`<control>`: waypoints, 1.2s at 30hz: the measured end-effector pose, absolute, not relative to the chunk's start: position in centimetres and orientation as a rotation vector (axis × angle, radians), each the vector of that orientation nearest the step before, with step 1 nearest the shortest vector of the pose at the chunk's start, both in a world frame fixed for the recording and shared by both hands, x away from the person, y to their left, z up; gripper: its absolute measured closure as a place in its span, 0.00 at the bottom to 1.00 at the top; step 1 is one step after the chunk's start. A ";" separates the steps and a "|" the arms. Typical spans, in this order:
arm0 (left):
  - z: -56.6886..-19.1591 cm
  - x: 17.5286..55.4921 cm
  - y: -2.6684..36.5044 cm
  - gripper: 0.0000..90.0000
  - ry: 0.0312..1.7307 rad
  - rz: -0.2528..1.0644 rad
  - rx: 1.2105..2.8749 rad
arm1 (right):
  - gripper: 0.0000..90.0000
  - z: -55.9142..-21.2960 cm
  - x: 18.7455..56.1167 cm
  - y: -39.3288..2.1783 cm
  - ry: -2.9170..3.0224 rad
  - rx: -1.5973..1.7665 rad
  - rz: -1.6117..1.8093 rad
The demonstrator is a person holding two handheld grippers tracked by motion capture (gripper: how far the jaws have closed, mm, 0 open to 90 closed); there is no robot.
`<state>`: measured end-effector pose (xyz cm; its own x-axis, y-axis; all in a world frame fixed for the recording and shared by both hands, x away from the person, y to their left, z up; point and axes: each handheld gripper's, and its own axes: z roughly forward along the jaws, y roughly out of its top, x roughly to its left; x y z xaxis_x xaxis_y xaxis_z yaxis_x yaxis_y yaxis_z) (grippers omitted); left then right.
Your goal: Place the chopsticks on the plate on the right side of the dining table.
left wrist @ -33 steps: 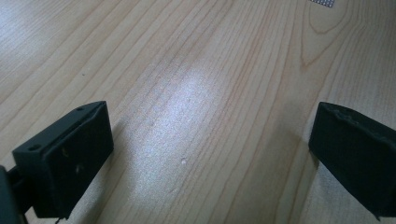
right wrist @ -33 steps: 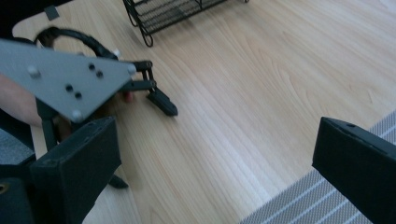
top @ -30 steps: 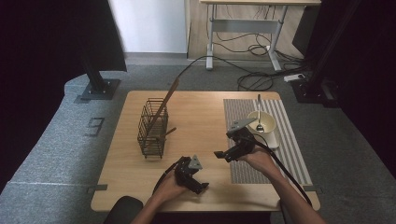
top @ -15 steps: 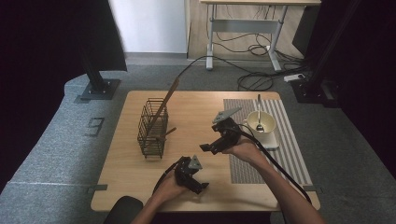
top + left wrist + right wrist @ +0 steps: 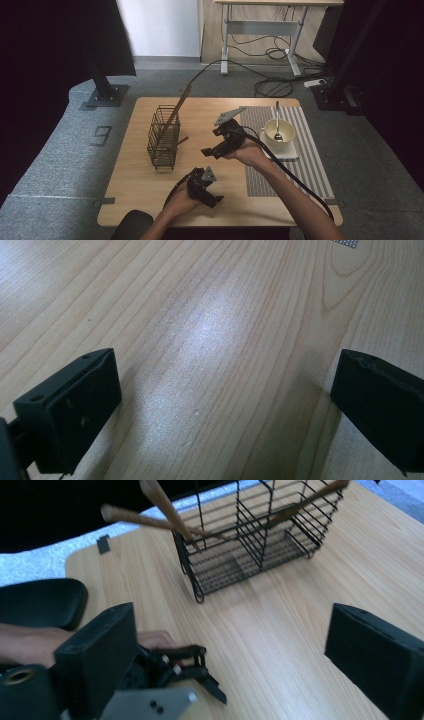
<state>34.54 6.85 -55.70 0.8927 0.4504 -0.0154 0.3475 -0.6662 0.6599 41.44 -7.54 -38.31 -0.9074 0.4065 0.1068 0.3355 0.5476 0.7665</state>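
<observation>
Right gripper heading across the table toward the wire basket, jaws spread and empty.

Taking the wire basket point(image 5: 163, 136) as landmark: the table point(image 5: 135, 185) carries it at the left, wooden utensils point(image 5: 176, 111) leaning out of it; the right gripper point(image 5: 218, 148) hangs just to its right, the left gripper point(image 5: 209, 196) rests nearer the person, jaws also wide apart on bare wood. Best to approach level and slowly, aiming at one handle. The right gripper view shows the crossed handles point(image 5: 165, 507) close up; the high view adds the cup with a spoon point(image 5: 278, 131) far right.
</observation>
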 end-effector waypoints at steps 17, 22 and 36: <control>-55.7 34.5 6.8 0.00 0.569 0.195 2.361 | 0.20 -37.6 42.0 -2.9 2.711 0.588 1.291; -55.7 34.5 6.8 0.00 0.571 0.195 2.361 | 0.28 -37.8 42.3 -1.8 2.713 0.584 1.287; -55.7 34.6 6.9 0.00 0.564 0.192 2.369 | 0.75 -38.5 42.0 0.1 2.714 0.502 1.292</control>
